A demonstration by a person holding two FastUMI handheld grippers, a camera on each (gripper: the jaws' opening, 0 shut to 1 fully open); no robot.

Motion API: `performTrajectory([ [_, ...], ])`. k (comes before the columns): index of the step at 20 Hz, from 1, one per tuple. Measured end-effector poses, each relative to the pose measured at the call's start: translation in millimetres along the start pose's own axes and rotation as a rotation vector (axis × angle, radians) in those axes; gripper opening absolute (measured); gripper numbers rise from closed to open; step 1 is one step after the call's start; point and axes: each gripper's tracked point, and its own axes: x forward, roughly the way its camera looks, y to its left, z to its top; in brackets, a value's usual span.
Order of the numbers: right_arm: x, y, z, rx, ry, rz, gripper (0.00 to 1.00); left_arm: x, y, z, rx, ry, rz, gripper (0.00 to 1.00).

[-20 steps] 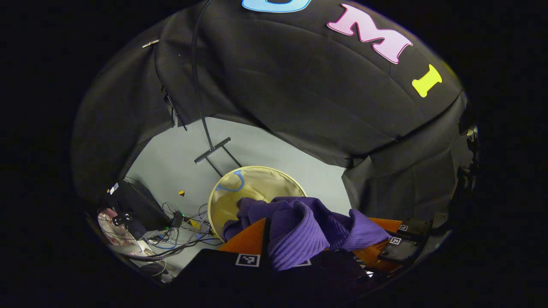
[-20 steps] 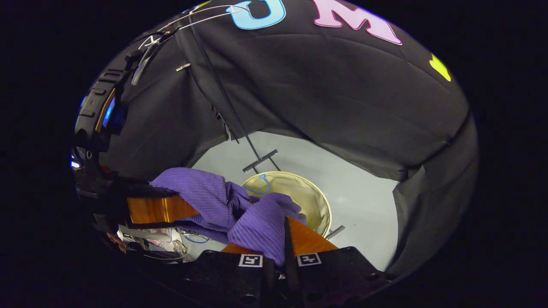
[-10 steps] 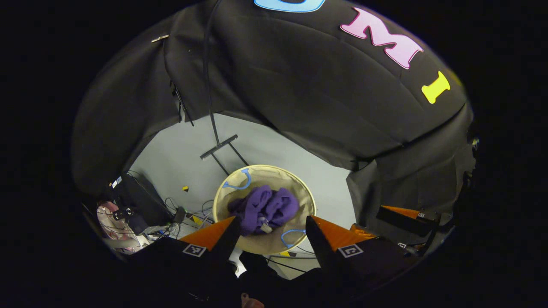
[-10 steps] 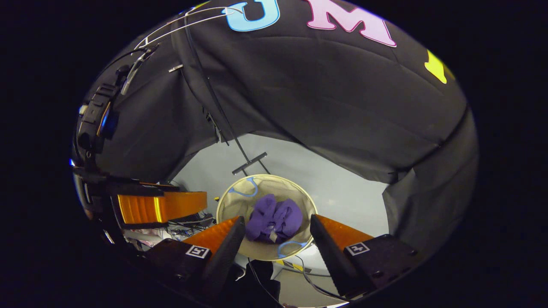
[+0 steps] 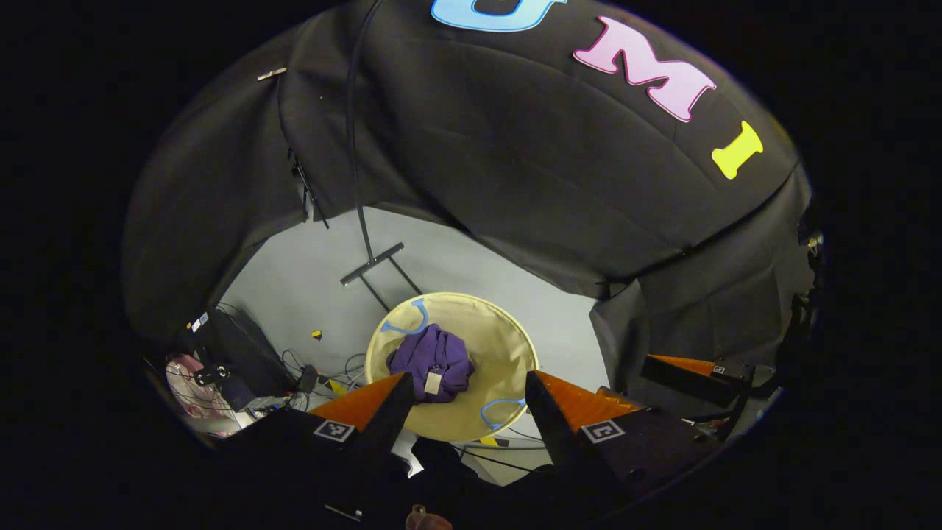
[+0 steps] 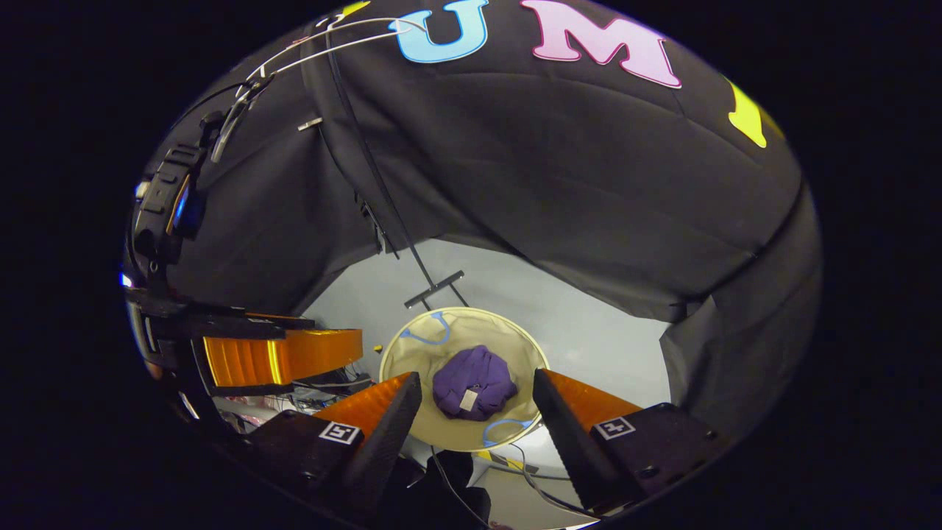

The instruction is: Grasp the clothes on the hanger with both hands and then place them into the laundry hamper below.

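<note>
A purple knitted garment [image 5: 433,361] lies crumpled in the round cream laundry hamper [image 5: 508,346] on the floor, a small tag showing on top. From the right gripper view the garment [image 6: 475,381] sits in the middle of the hamper [image 6: 530,361]. My left gripper [image 5: 464,383] hangs open high above the hamper with nothing between its fingers. My right gripper [image 6: 477,383] is open too, also empty and above the hamper. The left gripper [image 6: 283,355] shows at the left of the right gripper view. The right gripper [image 5: 695,375] shows at the right of the left gripper view.
A black stand's foot [image 5: 372,263] and pole rise behind the hamper. A bare wire hanger [image 6: 331,40] hangs at the top left. Cables and boxes [image 5: 250,368] clutter the floor left of the hamper. Black cloth walls enclose the grey floor [image 5: 309,287].
Both grippers held the purple garment a second ago. They opened, and the garment dropped into the hamper, where it has now settled into a lower heap.
</note>
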Motion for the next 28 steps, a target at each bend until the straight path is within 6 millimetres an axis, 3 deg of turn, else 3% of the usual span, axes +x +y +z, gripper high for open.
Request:
performTrajectory([
  [6,-60,16,28,0.031,-0.181,-0.044,0.99,-78,8,35,0.028,-0.231,-0.068,0.95],
  [9,-104,29,52,0.034,-0.314,-0.106,0.99,-125,15,48,0.076,-0.339,-0.113,0.96],
  [12,-153,59,79,0.040,-0.480,-0.137,0.99,-181,19,69,0.158,-0.488,-0.172,0.96],
  [14,-194,76,97,0.022,-0.600,-0.162,0.99,-236,20,86,0.225,-0.627,-0.217,0.95],
  [16,-238,94,128,0.005,-0.752,-0.203,0.98,-286,18,99,0.297,-0.750,-0.254,0.95],
  [19,-324,120,156,0.036,-0.983,-0.255,0.98,-354,19,107,0.381,-0.895,-0.290,0.92],
  [21,-365,136,155,0.050,-1.103,-0.270,0.98,-390,26,107,0.395,-0.969,-0.323,0.92],
  [24,-400,155,150,0.049,-1.204,-0.312,0.98,-431,37,103,0.395,-1.046,-0.360,0.95],
  [27,-418,173,139,0.024,-1.239,-0.354,0.97,-453,54,98,0.409,-1.100,-0.325,0.92],
  [28,-424,179,135,0.018,-1.248,-0.363,0.98,-462,55,95,0.402,-1.117,-0.335,0.95],
])
